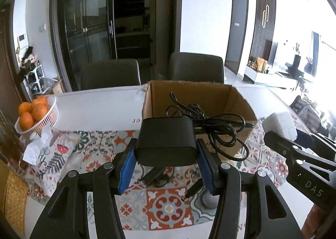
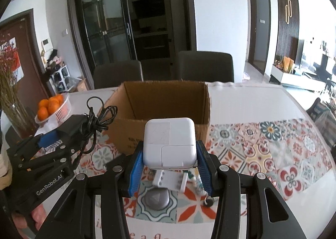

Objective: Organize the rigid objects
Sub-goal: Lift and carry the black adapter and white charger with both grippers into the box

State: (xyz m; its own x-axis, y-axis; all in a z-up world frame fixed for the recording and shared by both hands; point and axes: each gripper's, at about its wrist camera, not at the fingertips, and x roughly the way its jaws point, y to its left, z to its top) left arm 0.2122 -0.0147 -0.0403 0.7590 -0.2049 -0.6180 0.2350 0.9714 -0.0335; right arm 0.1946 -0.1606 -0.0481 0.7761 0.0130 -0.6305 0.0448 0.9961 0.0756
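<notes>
My left gripper (image 1: 167,161) held a black power adapter (image 1: 167,142), the blue pads clamped on its two sides, and its tangled black cord (image 1: 212,121) trailed off to the right in front of the cardboard box (image 1: 241,100). My right gripper (image 2: 169,167) had its jaws clenched on a white square charger (image 2: 170,142), lifted clear of the patterned cloth (image 2: 262,150) that covered the tabletop (image 2: 241,96). The open box stood just beyond both chargers, and what I could see of its inside looked bare. Below the white charger, on the cloth, lay a white plastic piece (image 2: 169,181) and a grey round object (image 2: 155,198). A white basket of oranges (image 1: 34,112) sat near the tabletop's left edge, well apart from the box.
</notes>
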